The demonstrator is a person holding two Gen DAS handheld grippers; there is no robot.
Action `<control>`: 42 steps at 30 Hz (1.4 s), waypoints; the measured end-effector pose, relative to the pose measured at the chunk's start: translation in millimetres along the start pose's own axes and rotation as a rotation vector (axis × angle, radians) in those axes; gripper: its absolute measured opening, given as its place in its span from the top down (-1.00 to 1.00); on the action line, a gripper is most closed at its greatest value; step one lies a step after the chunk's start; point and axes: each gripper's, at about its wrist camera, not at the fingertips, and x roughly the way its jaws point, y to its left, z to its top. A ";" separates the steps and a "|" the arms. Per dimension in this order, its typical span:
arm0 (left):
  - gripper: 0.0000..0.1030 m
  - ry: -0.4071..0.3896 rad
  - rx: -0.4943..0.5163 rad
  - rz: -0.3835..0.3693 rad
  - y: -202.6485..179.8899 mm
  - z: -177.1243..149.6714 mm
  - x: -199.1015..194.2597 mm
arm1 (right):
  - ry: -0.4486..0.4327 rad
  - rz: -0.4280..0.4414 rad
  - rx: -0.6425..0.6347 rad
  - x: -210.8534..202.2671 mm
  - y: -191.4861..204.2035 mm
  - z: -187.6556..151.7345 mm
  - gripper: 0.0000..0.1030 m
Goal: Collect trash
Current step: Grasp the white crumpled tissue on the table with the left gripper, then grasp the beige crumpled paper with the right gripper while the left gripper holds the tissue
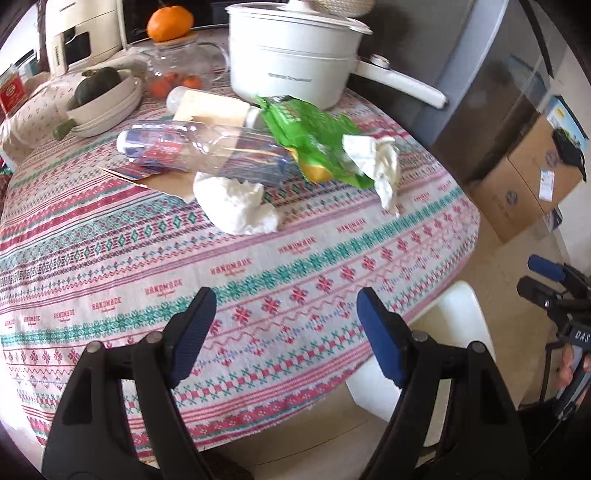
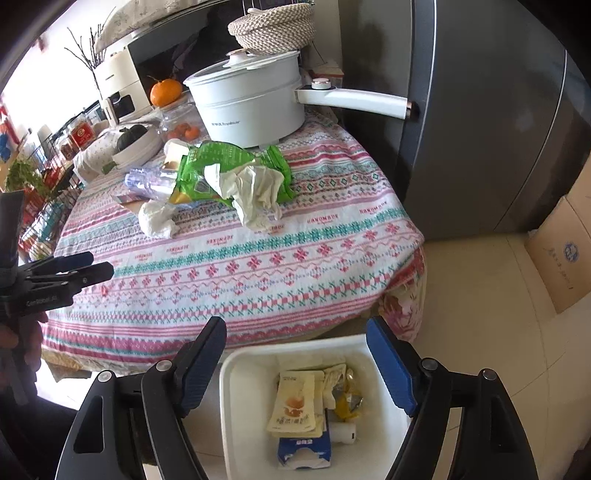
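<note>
**Both jaws empty, trash split between desk and bin**

The right gripper [image 2: 295, 363] is held with its jaws wide and nothing between them, above a white bin [image 2: 229, 406] on the floor at the desk's near edge. In the bin a cream pouch [image 2: 295, 406], a blue-and-white carton [image 2: 303, 448] and other wrappers are seen. The left gripper [image 1: 286, 334] is likewise held with jaws wide and empty, over the near part of the desk [image 1: 110, 258], which is covered by a patterned cloth. Farther in, the remaining trash is heaped together: a crumpled tissue [image 1: 236, 203], a clear bottle [image 1: 207, 151] lying on its side on cardboard [image 1: 170, 182], a green wrapper [image 1: 310, 133] with a second tissue [image 1: 376, 162] lying on its right end, and a pale bottle [image 1: 210, 105] beyond. At the far side a white pot [image 1: 288, 55], a bowl [image 1: 107, 99] and an orange [image 1: 170, 22] are seen.
</note>
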 end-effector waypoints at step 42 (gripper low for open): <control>0.43 -0.021 -0.086 0.063 32.8 20.9 15.6 | 0.033 0.266 0.372 176.2 10.2 117.4 -0.51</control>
